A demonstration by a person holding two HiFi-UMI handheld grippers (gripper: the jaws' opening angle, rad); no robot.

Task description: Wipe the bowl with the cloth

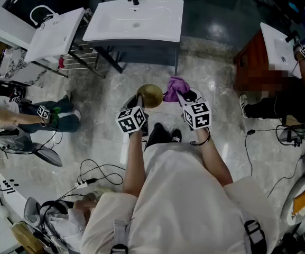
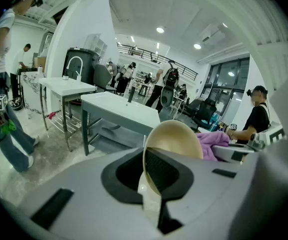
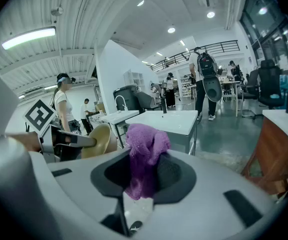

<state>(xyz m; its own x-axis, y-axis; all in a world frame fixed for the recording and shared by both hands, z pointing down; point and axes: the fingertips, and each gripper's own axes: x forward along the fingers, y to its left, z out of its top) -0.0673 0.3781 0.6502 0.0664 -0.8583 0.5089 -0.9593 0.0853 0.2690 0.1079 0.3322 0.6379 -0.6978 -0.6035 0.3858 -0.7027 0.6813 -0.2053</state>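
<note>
The tan bowl [image 1: 151, 94] is held up in the air over the floor, just beyond the left gripper [image 1: 140, 104]. In the left gripper view the bowl [image 2: 176, 139] stands on edge with its rim caught between the jaws, which are drawn narrow and clamp the thin wall from both sides.

The purple cloth [image 1: 174, 87] sits just right of the bowl, at the tip of the right gripper [image 1: 186, 97]. In the right gripper view the cloth [image 3: 143, 154] is bunched between the jaws, which are closed down on it. Its top puffs out above them and a fold hangs below. From there the bowl [image 3: 100, 140] shows just to the left. Whether cloth and bowl touch cannot be told.

A white washbasin bench [image 1: 136, 20] stands farther off.
</note>
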